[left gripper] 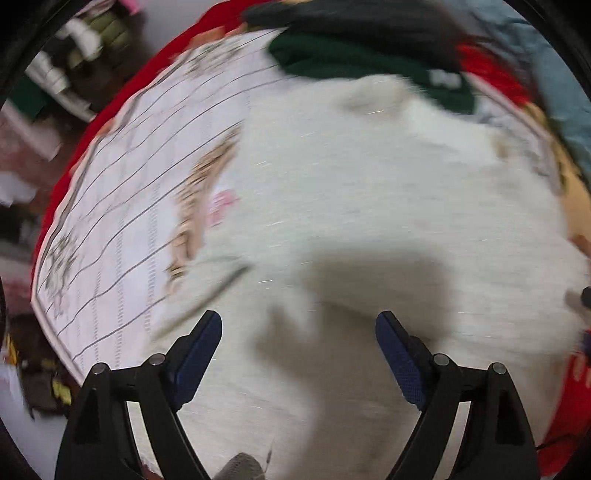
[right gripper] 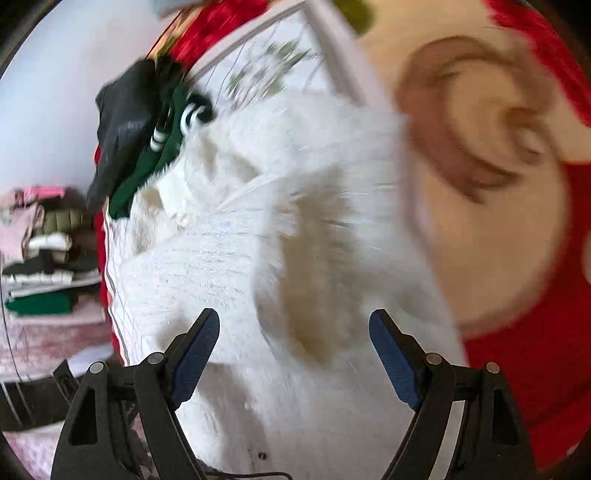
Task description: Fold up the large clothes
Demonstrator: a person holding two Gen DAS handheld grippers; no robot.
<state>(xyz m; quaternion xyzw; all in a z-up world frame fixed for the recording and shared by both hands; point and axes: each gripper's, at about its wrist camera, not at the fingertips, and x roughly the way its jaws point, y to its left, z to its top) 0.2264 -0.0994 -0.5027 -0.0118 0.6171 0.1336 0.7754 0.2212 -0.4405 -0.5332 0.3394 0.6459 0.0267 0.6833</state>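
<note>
A large white fuzzy garment (left gripper: pixel 388 206) lies spread over a patterned bed cover; it also fills the middle of the right wrist view (right gripper: pixel 295 229). My left gripper (left gripper: pixel 299 325) is open and empty, hovering just above the garment's near part. My right gripper (right gripper: pixel 294 323) is open and empty, also just above the white garment. Both views are blurred by motion.
A dark green garment (left gripper: pixel 369 62) and a black one (left gripper: pixel 351 22) lie at the far edge of the white one; both show in the right wrist view too (right gripper: pixel 147 158). The lined white bed cover (left gripper: pixel 122 206) has a red border (right gripper: pixel 535 369). A stack of folded clothes (right gripper: pixel 40 254) sits at left.
</note>
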